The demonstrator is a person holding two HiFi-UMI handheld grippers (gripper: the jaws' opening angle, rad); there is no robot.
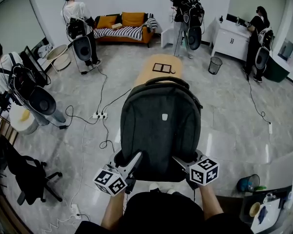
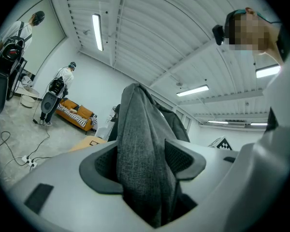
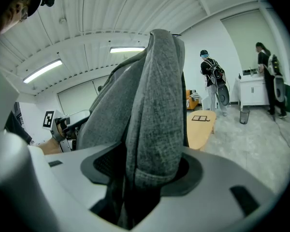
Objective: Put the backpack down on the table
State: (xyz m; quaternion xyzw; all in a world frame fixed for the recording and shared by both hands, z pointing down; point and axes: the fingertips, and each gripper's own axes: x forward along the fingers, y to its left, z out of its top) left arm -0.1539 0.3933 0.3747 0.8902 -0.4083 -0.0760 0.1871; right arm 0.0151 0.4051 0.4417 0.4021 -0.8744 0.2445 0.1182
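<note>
1. Left gripper (image 1: 136,157): the jaws are clamped on a fold of grey fabric at the near left edge of the backpack (image 1: 161,123). The left gripper view shows this fold filling the gap between both pads.
2. Right gripper (image 1: 179,162): the jaws are clamped on a thick fold of the same fabric at the near right edge. The right gripper view shows the fold standing upright between the pads.
3. Backpack: dark grey, with the front panel facing up and the carry handle at the far end. It covers the near end of the wooden counter (image 1: 147,73). No view shows whether its underside rests on the counter.
4. Counter, far end: a flat black-framed item (image 1: 162,68) lies on the bare wood.
5. Floor: a power strip (image 1: 98,115) with trailing cables lies left of the counter.
6. Background: an orange sofa (image 1: 122,27) stands against the far wall.
</note>
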